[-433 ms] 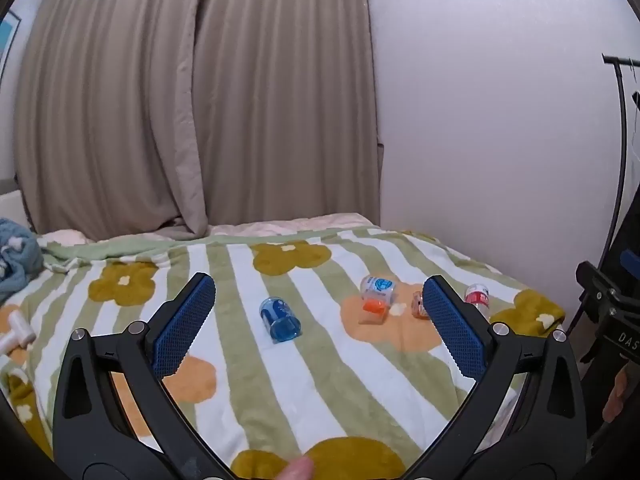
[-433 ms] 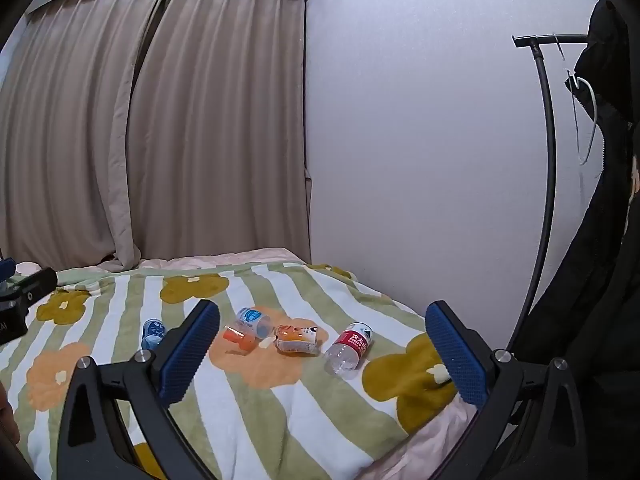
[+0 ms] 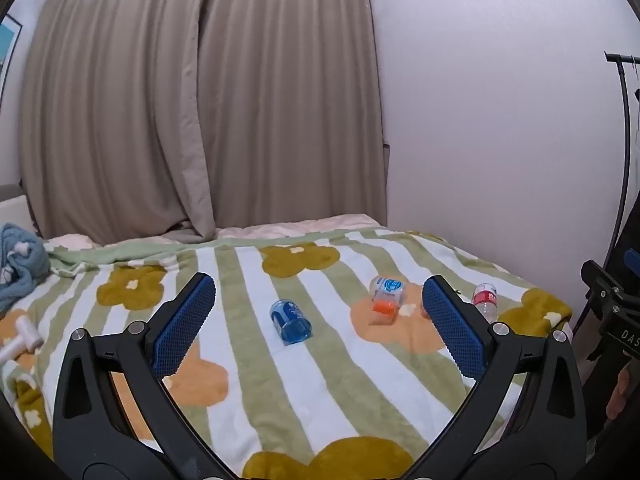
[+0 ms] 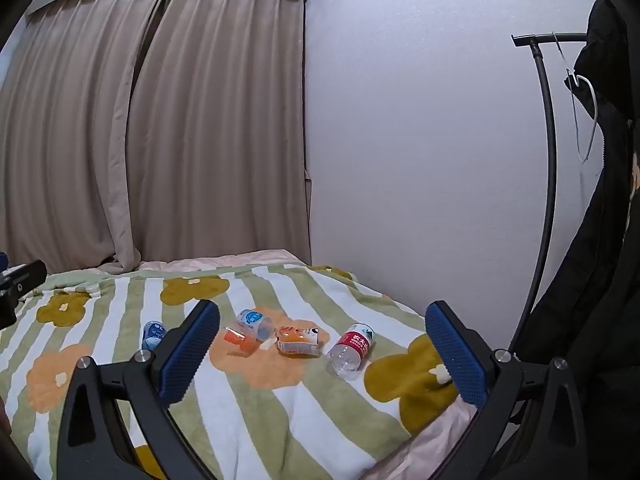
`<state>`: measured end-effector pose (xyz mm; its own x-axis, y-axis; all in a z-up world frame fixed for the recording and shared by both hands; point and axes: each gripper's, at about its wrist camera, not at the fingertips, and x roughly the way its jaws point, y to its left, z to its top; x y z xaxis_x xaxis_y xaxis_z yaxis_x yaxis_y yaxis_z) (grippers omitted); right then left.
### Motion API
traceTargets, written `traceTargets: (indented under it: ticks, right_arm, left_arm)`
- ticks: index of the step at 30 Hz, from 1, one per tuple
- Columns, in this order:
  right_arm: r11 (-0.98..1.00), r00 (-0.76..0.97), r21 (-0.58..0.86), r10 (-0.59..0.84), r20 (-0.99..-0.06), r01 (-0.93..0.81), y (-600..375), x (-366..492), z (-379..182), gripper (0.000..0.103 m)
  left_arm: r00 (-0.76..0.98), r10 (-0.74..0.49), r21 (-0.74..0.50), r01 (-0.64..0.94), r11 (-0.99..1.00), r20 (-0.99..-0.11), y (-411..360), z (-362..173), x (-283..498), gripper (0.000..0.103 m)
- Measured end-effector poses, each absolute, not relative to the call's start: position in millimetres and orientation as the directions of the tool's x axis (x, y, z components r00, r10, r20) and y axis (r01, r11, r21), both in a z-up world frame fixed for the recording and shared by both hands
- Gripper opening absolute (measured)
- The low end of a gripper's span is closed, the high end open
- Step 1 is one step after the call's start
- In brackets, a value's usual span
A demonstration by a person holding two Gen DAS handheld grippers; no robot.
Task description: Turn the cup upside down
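A translucent blue cup lies on its side on the striped floral blanket, mouth towards me. In the left wrist view it sits ahead of my left gripper, centred between the open fingers and well beyond them. The right wrist view shows the same blue cup just left of the left finger of my right gripper, which is open and holds nothing. To the cup's right, a clear cup with a blue label and a small orange cup also lie tipped over.
An orange packet and a red-labelled bottle lie near the bed's right edge by the wall. A white toy hammer and blue towel lie at the left. A clothes rack with a black coat stands at the right.
The left gripper has shifted slightly, so the blue cup sits a little further right in its view. A fingertip at the bottom edge is gone. The right view is unchanged.
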<state>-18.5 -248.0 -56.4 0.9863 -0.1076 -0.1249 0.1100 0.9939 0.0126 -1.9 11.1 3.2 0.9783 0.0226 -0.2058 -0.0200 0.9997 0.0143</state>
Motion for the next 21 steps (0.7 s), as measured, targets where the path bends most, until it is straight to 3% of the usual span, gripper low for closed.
traceTargets:
  ticks: [21]
  right_arm:
    - [0.994,0.986,0.013,-0.110,-0.125,0.113,-245.8,-17.9,-54.9,0.103]
  left_arm:
    - [0.979,0.014,0.006,-0.013,1.000,-0.205,11.7,3.7,-5.4,0.103]
